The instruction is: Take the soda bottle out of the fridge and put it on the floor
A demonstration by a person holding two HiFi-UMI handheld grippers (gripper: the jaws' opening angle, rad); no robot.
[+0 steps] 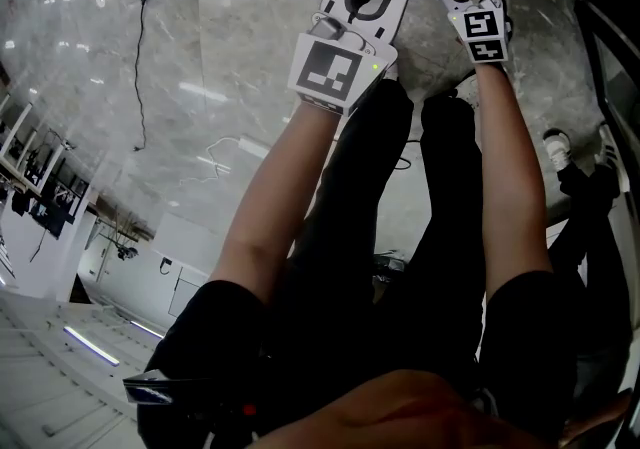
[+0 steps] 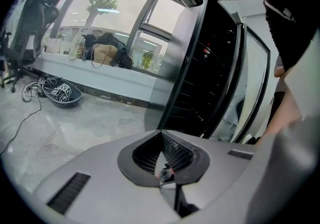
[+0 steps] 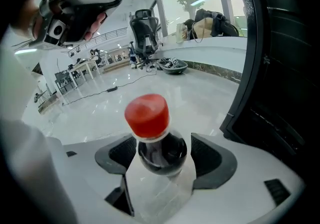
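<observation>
- Grip first: the right gripper (image 3: 161, 154) has its claw pinching the soda bottle (image 3: 160, 152) by the dark shoulder just under the red cap (image 3: 146, 114), one pad on either side.
- The bottle is already out of the fridge (image 3: 280, 68), whose dark body stands at 3 o'clock in the right gripper view. In the head view it sits at 1 o'clock, over the glossy stone floor (image 1: 200, 57).
- Neither view shows its base, so I cannot tell whether it touches the floor yet. The setting-down looks like the step in hand.
- The cap leans toward 11 o'clock in the right gripper view, so the bottle probably hangs a little off plumb. Square it up before it lands, or it may rock on that slick stone.
- Lower it slowly and straight, and spread the claw only once the base bears its weight. Then draw the gripper back level, so the pads do not catch the cap.
- The left gripper (image 2: 161, 137) has its claw pressed together on nothing. It sits at 12 o'clock in the head view, just beside the right one, and should stay clear.
</observation>
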